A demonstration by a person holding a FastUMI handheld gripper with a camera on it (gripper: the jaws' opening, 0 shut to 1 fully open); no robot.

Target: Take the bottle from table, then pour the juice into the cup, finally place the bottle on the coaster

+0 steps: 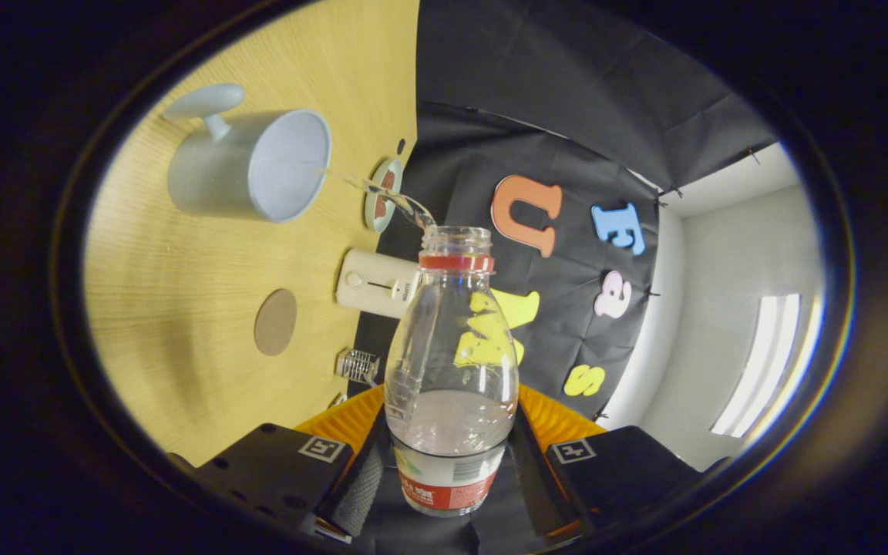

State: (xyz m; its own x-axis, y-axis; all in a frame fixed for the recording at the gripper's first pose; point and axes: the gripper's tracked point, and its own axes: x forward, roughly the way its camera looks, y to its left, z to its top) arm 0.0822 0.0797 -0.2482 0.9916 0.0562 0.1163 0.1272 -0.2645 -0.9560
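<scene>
Here the tongs (450,455) clench the tilted bottle (452,362), pouring into the cup (247,166) on the wooden table (182,308).

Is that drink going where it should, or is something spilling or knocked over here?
Nothing looks spilled. The tool is shut on the tilted, uncapped bottle, and a thin stream arcs from its mouth into the grey cup. The wooden table around the cup looks dry, and the round coaster lies bare nearby.
</scene>
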